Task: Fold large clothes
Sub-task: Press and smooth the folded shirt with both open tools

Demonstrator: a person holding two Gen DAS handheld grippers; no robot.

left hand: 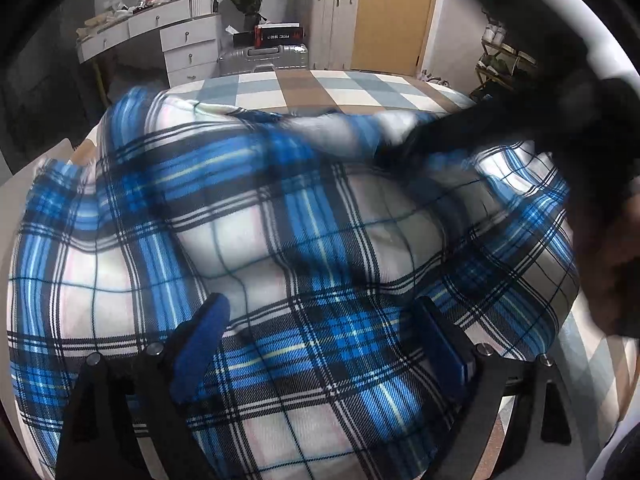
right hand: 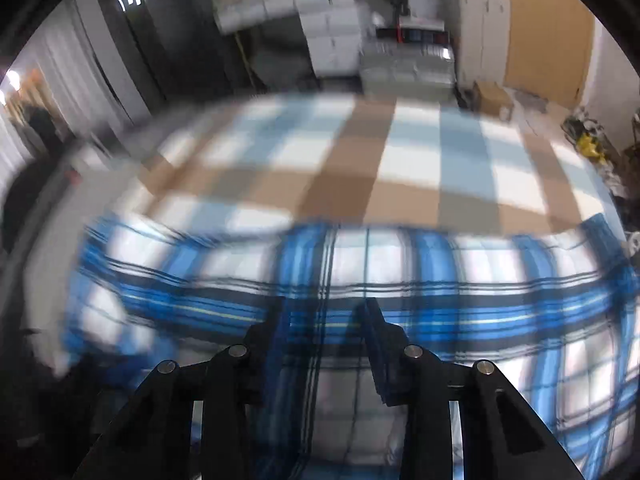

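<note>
We saw the blue plaid shirt (left hand: 280, 216) spread on the checked bed (left hand: 320, 84). Our left gripper (left hand: 324, 320) hung over it, jaws spread wide and empty. Our right gripper (right hand: 324, 320) was blurred; whether it pinched cloth, we couldn't tell.

A bed (left hand: 320, 88) with a checked cover of tan, pale blue and white squares carries everything. A blue, white and black plaid garment (left hand: 280, 240) lies spread on it, beneath and ahead of the left gripper (left hand: 320, 336).
</note>
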